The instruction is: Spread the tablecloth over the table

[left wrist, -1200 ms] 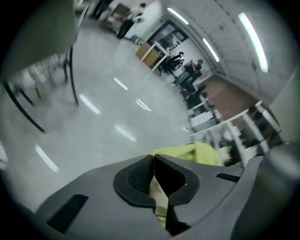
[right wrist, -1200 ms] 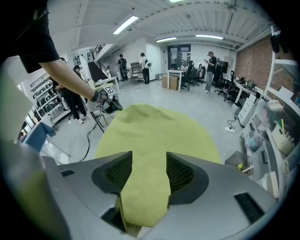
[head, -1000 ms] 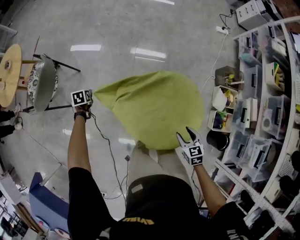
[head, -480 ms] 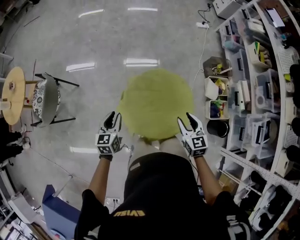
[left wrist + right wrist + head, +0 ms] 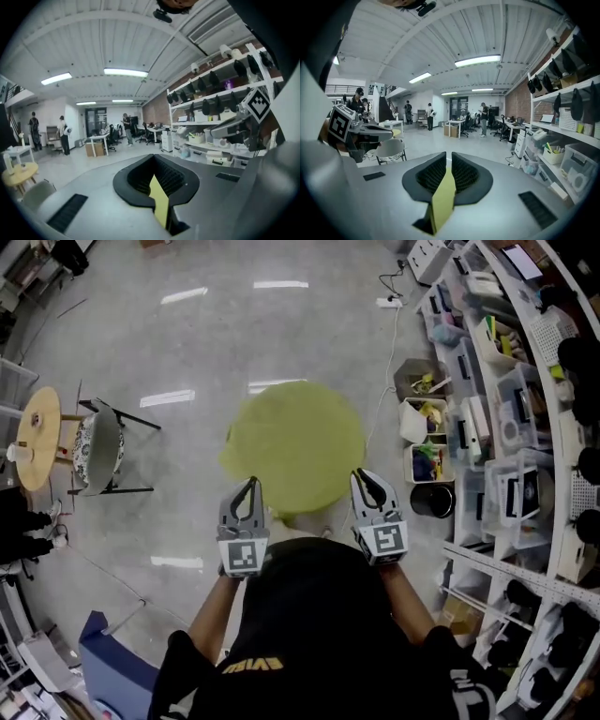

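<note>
A yellow-green tablecloth [image 5: 295,442] lies as a round sheet over the table, which it hides entirely. Both grippers are raised at the cloth's near edge, close to the person's chest. The left gripper [image 5: 247,486] has its jaws together, and in the left gripper view [image 5: 153,158] a strip of yellow-green cloth [image 5: 160,200] sits pinched between them. The right gripper [image 5: 367,476] has just been closing its jaws. In the right gripper view [image 5: 448,157] a fold of the same cloth [image 5: 443,197] is clamped between its pads.
Shelving with plastic bins [image 5: 511,427] runs down the right side, with a black bin [image 5: 433,495] at its foot. A chair [image 5: 94,448] and a small round wooden table [image 5: 36,437] stand at left. A power strip [image 5: 389,303] and cable lie on the floor. People stand far off.
The cloth, billowing and stretched toward the left a second ago, now lies round and settled. The left gripper swung in from the far left; both rose to the near edge with jaws closed.
</note>
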